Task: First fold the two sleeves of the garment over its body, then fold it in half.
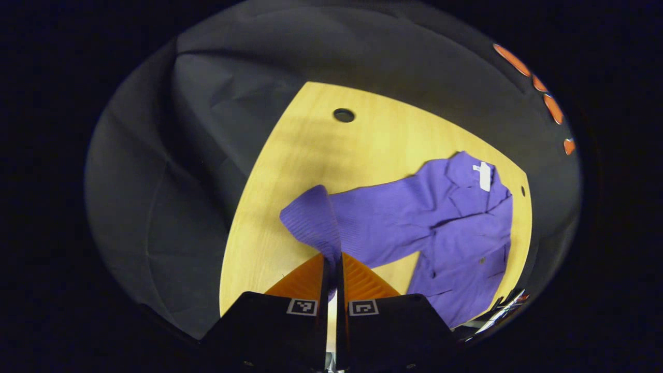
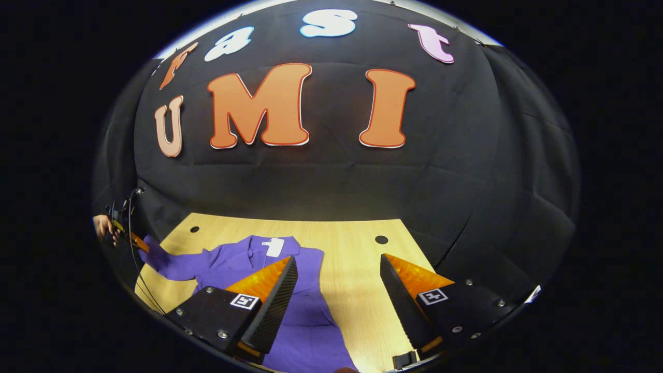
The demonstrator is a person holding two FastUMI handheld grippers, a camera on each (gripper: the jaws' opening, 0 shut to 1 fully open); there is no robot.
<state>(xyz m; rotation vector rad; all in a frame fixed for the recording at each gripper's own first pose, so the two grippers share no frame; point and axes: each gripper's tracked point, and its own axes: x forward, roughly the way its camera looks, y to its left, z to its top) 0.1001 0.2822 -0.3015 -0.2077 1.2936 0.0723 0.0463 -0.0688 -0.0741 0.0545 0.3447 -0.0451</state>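
Observation:
A purple garment lies spread on the wooden table, collar and white tag at the far right. My left gripper is shut on the cuff of its sleeve, which is lifted off the table and stretched out from the body. In the right gripper view the same garment lies under and left of my right gripper, which hangs open above the table with nothing between its fingers. At the far left of that view the left gripper holds the sleeve, with a hand behind it.
The table has a round cable hole near its far edge, and the right gripper view shows two such holes. Black cloth walls surround the table on all sides. Bare wood lies to the right of the garment.

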